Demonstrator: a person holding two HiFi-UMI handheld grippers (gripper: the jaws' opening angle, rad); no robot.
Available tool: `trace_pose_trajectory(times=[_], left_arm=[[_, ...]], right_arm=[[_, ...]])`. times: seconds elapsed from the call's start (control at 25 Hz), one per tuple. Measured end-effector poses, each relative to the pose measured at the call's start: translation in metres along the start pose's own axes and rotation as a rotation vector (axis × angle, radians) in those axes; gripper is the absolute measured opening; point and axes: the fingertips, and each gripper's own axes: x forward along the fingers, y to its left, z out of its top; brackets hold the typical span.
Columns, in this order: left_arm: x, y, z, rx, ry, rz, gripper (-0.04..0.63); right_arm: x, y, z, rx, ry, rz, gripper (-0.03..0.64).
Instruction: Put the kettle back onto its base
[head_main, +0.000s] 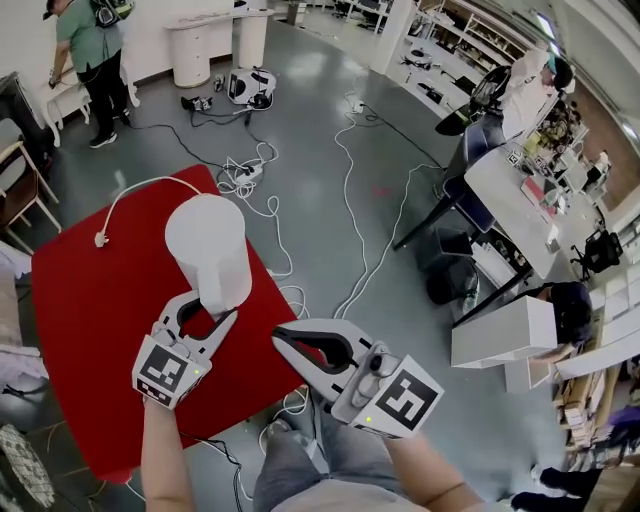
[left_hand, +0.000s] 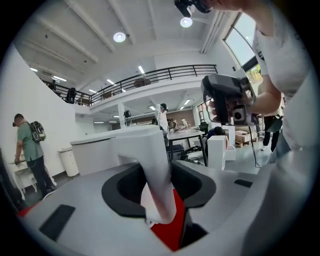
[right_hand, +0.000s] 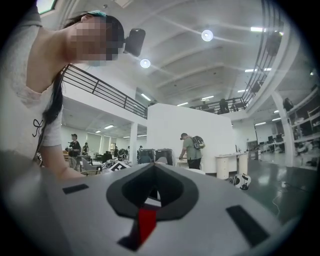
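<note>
Kettle (head_main: 207, 245) upright on red table (head_main: 85, 330), left-centre of head view; white cord (head_main: 130, 190) loops toward upper left. Left gripper (head_main: 208, 306) jaws spread, kettle's handle (left_hand: 150, 165) between them, pads off it. Right gripper (head_main: 278, 336) lower centre, jaws together, empty.

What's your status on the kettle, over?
Left gripper open around kettle handle. Right gripper shut, empty. Kettle upright on red table, base not visible. Cord behind; nothing blocking.
</note>
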Motion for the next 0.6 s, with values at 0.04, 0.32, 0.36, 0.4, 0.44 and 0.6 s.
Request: trace_pose_trajectory(times=[0.04,0.32,0.36,0.4,0.44,0.6], left_arm=[[-0.003,0.002,-0.001,-0.002,0.009,0.013,0.150],[-0.026,0.019,-0.011,-0.023,0.041,0.108,0.158],[-0.028,0.022,-0.013,-0.027,0.039,0.120,0.160],[-0.032,0.026,-0.014,-0.038,0.033,0.130,0.161],[-0.036,0.029,-0.015,-0.059,0.023,0.136,0.163],[-0.053,0.031,-0.022,-0.120,0.009,0.159,0.167]], right_arm=[[0.002,0.002,0.003,0.000,-0.005,0.008,0.007],[0.004,0.014,0.019,-0.007,-0.019,0.046,0.008],[0.004,0.015,0.020,-0.009,-0.020,0.047,0.007],[0.003,0.017,0.022,-0.012,-0.020,0.049,0.008],[0.003,0.019,0.023,-0.015,-0.020,0.050,0.007],[-0.003,0.026,0.027,-0.025,-0.017,0.052,0.008]])
